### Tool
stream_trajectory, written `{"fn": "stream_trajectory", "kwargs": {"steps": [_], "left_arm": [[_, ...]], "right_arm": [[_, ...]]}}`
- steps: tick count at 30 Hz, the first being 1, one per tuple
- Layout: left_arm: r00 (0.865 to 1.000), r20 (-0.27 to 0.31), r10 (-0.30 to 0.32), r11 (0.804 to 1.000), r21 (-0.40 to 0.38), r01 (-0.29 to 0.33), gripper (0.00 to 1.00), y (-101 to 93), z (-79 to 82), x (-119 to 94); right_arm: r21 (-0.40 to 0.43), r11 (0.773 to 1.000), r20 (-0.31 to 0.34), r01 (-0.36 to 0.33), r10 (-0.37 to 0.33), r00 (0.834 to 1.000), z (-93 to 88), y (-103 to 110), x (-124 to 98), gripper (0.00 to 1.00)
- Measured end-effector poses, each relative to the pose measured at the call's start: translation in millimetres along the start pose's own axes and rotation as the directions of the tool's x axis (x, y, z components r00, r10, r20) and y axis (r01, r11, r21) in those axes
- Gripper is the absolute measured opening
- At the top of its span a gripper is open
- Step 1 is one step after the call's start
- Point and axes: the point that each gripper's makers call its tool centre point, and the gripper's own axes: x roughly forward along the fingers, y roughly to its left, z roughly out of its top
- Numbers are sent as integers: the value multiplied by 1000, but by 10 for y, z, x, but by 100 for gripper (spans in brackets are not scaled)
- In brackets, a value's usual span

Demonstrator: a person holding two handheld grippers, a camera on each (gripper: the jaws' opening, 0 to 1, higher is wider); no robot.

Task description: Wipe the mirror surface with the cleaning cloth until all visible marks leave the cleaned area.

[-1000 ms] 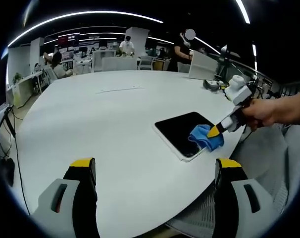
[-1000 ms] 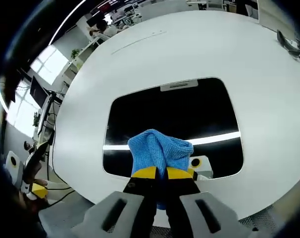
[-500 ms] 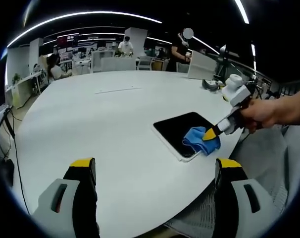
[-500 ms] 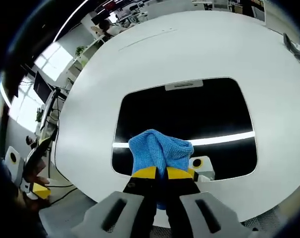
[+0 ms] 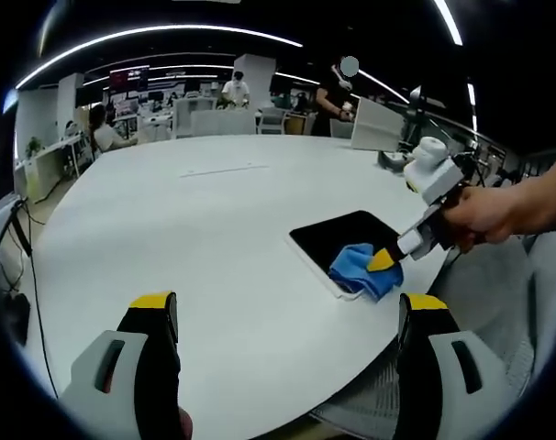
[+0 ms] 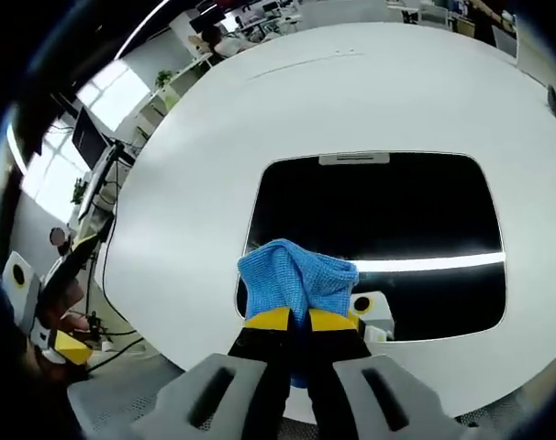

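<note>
mirror: dark rounded-corner panel [image 6: 379,229], lying flat near the counter's near-right edge; ceiling light strip reflects across it.
cloth: blue cleaning cloth [image 6: 294,280], bunched, pressed on the mirror's near-left corner, partly over the rim in the left gripper view [image 5: 356,269].
marks: can't make out any smears on the glass from here; too dark and reflective.
right gripper: [image 6: 290,320] yellow-tipped fingers closed tight on the cloth, held by a person's hand [image 5: 475,215].
left gripper: [image 5: 283,312] fingers spread wide, gripping nothing, hovering over the counter well apart from the mirror.
counter: big white round top [image 5: 168,229], office and people far behind.
step: mid-wipe, working the near-left corner.
next: likely sweep cloth across to the far and right zones, keep pressure flat, don't shove the mirror off the edge.
</note>
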Motion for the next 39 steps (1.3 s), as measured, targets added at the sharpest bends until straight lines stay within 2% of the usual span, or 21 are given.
{"fn": "stream_trajectory", "kwargs": {"steps": [9,18,24,29,35,39], "left_arm": [[1000,-10,4,1000,-8,-4,99,26,-49,19],[1000,2,-4,1000,-16,4,99,21,21,74],[1000,-2,3,1000,-22,-3,99,60,7,84],[1000,3,3,999,-35,-3,99,63,15,80],[1000,-7,10,999,-33,-10,99,113,-13,68],[1000,-6,14,999,-36,-14,99,141,-17,63]], "right_arm": [[-28,1000,1,-9,9,1000,31,129,64,0],[-20,1000,0,-21,21,1000,69,135,87,0],[-31,999,-11,-22,22,1000,76,135,88,0],[-30,999,-6,-25,25,1000,151,137,121,0],[-72,997,-8,-20,19,1000,220,135,156,0],[-142,990,-9,-3,1,1000,250,144,175,0]]}}
